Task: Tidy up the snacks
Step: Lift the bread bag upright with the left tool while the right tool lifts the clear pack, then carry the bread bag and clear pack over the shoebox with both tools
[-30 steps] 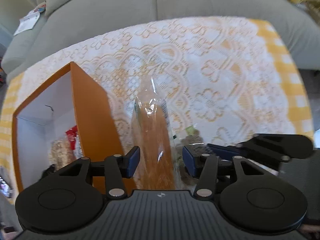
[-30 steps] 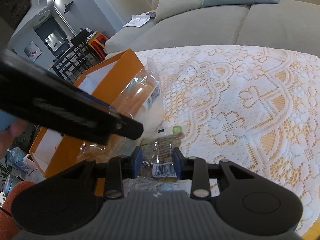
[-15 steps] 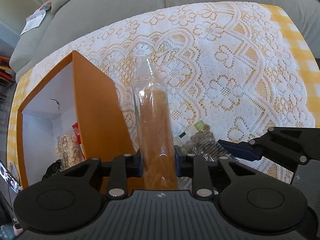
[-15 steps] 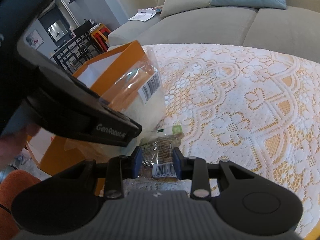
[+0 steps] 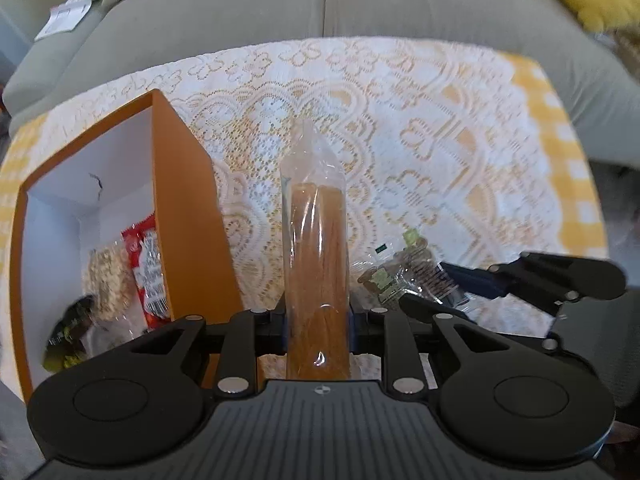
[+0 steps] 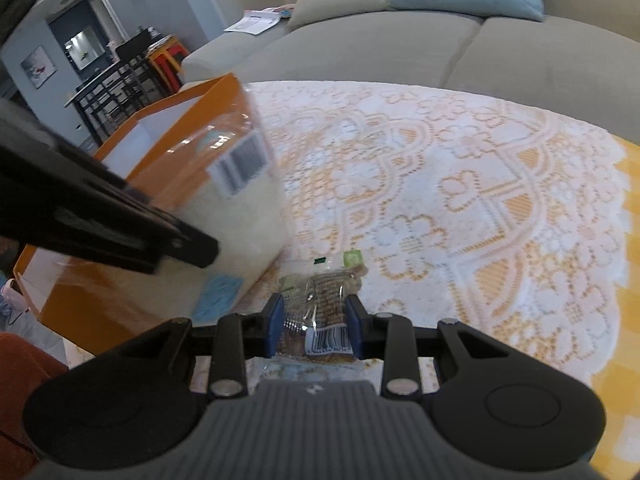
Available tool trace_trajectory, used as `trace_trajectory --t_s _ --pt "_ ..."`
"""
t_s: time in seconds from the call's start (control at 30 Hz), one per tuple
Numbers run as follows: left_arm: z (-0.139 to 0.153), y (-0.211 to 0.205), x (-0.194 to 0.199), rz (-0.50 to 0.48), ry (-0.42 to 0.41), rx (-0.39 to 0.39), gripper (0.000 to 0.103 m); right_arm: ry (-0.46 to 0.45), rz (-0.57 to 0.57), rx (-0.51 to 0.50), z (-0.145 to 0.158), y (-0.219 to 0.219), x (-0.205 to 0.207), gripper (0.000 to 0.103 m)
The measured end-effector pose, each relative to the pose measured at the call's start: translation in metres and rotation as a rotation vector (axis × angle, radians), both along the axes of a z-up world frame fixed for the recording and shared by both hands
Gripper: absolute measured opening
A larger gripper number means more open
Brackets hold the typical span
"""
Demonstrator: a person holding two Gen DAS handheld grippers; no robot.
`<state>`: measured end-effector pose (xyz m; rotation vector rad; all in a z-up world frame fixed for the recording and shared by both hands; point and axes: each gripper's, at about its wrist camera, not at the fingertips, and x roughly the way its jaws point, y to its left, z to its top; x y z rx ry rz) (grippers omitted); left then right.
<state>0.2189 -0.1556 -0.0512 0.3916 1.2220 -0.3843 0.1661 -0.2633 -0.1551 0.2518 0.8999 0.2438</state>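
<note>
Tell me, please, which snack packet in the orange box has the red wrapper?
The red packet standing against the orange box wall, nearest the left gripper's load. The oat-coloured packet beside it is pale; the dark packet lies lower.

1. Box (image 5: 188, 216) on desk (image 5: 460, 128), left side; sofa (image 5: 320, 0) behind desk.
2. In box: 3 snack packs (image 5: 146, 272), side by side.
3. Tall bag (image 5: 316, 264) between left gripper (image 5: 318, 320) jaws, just right of box.
4. Small pack (image 6: 320, 312) on desk, right of tall bag, between right gripper (image 6: 314, 330) jaws.
</note>
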Motion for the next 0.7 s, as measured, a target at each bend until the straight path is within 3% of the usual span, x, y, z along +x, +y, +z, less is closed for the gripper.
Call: trace_trajectory --t_s 0.3,0.5,0.7 --pt "0.033 0.017 -0.041 0.034 -0.009 -0.145 0.027 0.002 -0.036 -0.023 0.024 0.009 -0.029 0.031" --pt "0.066 0.041 -0.069 0.07 -0.062 -0.245 0.027 -0.038 -0.09 -0.08 0.045 0.019 -0.07 0.031" --pt "0.087 0.061 -0.087 0.076 -0.097 -0.311 0.027 -0.063 -0.157 -0.026 0.072 0.028 -0.102 0.031"
